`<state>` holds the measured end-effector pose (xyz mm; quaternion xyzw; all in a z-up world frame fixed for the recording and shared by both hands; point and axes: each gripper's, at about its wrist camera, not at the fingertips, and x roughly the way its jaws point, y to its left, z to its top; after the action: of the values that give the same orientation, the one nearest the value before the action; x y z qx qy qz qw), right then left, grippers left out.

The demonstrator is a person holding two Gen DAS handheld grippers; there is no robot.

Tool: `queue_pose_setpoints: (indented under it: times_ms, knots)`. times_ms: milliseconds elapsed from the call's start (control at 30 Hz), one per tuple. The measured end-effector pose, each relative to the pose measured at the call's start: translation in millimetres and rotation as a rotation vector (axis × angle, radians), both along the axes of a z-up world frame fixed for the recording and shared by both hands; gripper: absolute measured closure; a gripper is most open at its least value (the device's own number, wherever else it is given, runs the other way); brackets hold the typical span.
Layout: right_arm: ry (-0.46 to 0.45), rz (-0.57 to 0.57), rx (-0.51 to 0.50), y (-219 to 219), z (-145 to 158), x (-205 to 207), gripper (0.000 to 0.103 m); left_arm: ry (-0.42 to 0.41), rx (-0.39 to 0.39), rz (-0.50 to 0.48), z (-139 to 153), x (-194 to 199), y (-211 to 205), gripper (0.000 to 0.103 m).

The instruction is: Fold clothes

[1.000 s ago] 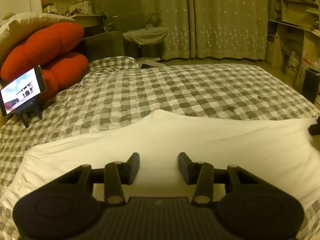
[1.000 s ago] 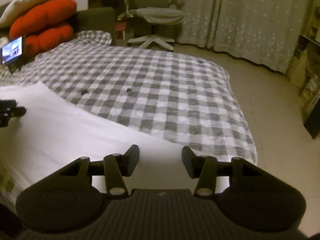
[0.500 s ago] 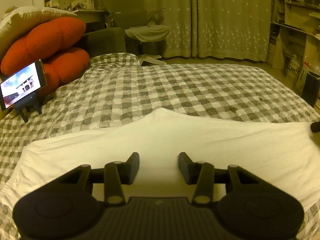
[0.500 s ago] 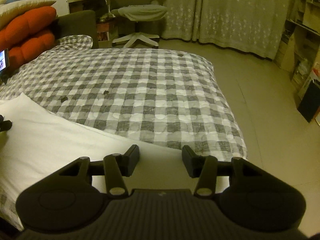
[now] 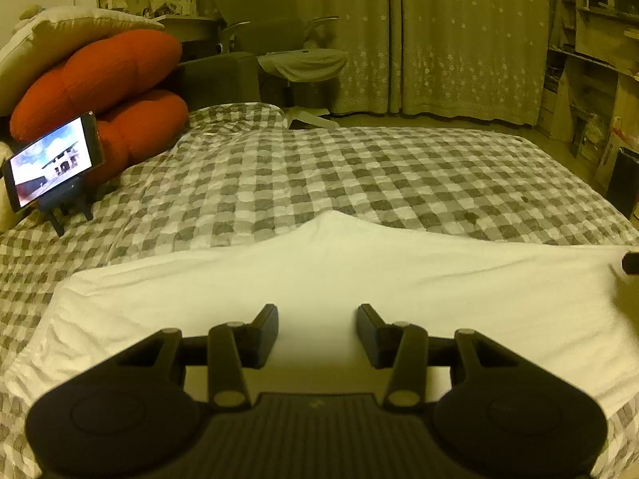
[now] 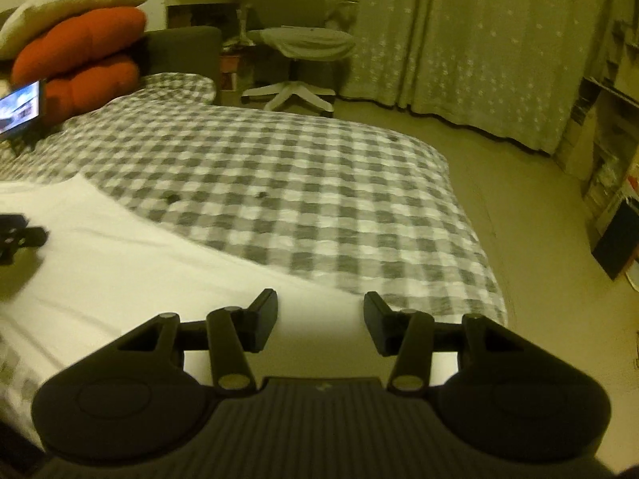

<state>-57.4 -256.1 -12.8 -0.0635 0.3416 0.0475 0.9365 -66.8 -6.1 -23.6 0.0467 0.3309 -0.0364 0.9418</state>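
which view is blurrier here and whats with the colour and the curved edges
Right wrist view: motion smear across the checked bedspread and white garment. Left wrist view: sharper, though the phone screen glows bright. Both: dim yellow-green cast, fisheye bending at the edges, dark corners.

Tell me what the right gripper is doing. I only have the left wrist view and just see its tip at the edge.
Observer: The right gripper has its jaws apart, with the white cloth showing in the gap.
Operator: Where on the cloth is it?
Observer: Over the cloth's right end, close to the corner of the checked bed cover.
Operator: What lies past that corner?
Observer: Bare floor, running alongside the bed towards the curtain.
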Motion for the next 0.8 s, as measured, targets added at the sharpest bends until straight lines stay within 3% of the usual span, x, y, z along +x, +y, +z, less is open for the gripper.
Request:
queue_pose_setpoints:
  times_ms: [267, 800]
  knots:
    - [0.042, -0.003, 0.041, 9.1, -8.2, -20.4, 0.052, -0.002, 0.005, 0.002, -1.5, -5.2, 0.1, 0.058]
    - [0.041, -0.090, 0.103, 0.3, -11.0, -56.2, 0.050, 0.002, 0.010, 0.015, -2.4, -44.8, 3.4, 0.058]
